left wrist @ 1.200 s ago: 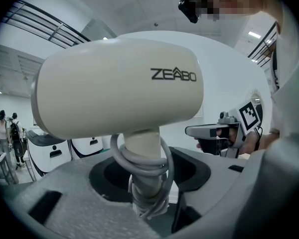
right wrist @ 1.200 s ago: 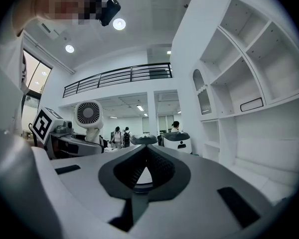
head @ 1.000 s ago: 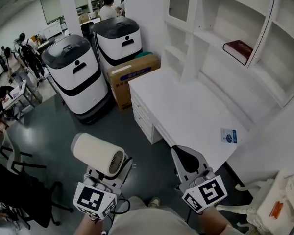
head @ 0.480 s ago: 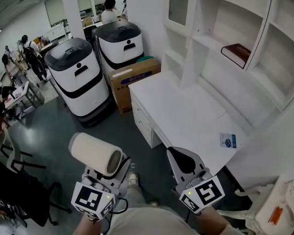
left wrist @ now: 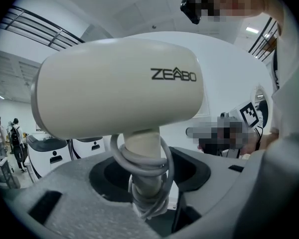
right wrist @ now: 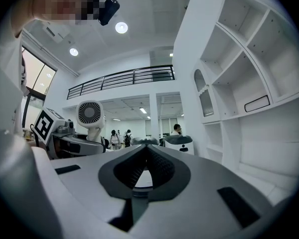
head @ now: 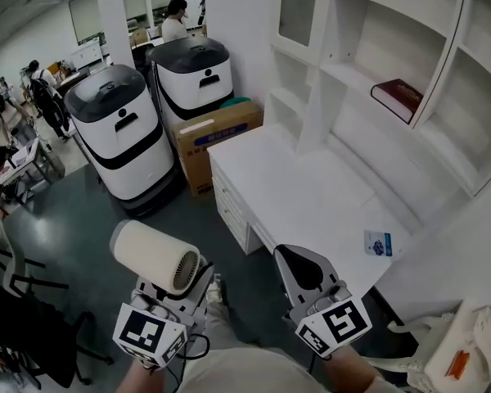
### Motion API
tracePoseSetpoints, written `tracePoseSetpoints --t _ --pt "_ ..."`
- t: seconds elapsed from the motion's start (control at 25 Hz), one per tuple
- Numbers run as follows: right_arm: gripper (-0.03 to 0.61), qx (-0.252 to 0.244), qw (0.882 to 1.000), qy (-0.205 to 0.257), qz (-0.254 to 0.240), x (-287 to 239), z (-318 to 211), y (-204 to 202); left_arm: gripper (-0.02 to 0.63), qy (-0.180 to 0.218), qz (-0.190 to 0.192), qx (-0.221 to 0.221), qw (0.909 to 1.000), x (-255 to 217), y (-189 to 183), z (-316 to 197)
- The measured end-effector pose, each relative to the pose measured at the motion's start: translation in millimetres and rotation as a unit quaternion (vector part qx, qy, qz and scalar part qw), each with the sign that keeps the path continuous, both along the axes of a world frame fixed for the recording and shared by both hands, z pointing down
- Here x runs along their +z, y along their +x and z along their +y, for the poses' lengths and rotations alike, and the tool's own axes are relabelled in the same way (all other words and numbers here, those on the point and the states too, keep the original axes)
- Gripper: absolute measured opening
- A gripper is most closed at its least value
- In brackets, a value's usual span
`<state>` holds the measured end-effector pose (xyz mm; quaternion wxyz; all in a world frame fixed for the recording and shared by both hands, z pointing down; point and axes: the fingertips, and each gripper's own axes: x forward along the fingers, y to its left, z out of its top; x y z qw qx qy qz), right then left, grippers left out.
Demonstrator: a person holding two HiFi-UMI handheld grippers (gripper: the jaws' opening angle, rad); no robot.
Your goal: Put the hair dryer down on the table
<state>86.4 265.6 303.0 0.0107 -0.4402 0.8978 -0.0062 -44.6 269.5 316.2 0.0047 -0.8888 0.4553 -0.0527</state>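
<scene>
A cream hair dryer stands upright in my left gripper, low and left in the head view, over the dark floor. In the left gripper view its barrel fills the top, and the jaws of the left gripper are shut on its handle, round which the grey cord is wound. My right gripper is shut and holds nothing; it hangs just short of the near corner of the white table. The right gripper view shows the right gripper with its pads together and the hair dryer off to the left.
Two white machines with dark tops and a cardboard box stand left of the table. A small blue-and-white card lies on the table's near right. A red book lies on a shelf. A white bag sits at the lower right.
The table has come slightly nearer in the head view and both grippers have shifted a little left. The hair dryer stays in the left gripper; the right stays shut.
</scene>
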Motion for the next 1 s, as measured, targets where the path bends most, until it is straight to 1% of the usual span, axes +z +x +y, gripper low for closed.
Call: tracePoseSetpoints --t 0.24,0.52,0.72,1.0 --pt "0.018 0.003 1.0 -0.006 0.0 6.6 -47.0 -11.8 0.219 -0.002 0.001 0.004 1.0 4.1 -11.4 -45.7" --pt "0.018 0.007 1.0 -0.007 0.003 8.3 -118.7 -32.4 0.219 -0.006 -0.001 0.007 1.0 6.4 -31.0 -114.0" --pt "0.02 0.015 1.0 -0.008 0.005 2.9 -176.0 -48.8 0.219 -0.013 -0.002 0.017 0.9998 5.0 -46.2 -172.4" --pt "0.02 0.032 0.999 -0.006 0.002 -8.2 -264.1 -79.4 0.219 -0.017 -0.008 0.032 0.9993 -3.5 -78.7 -265.1"
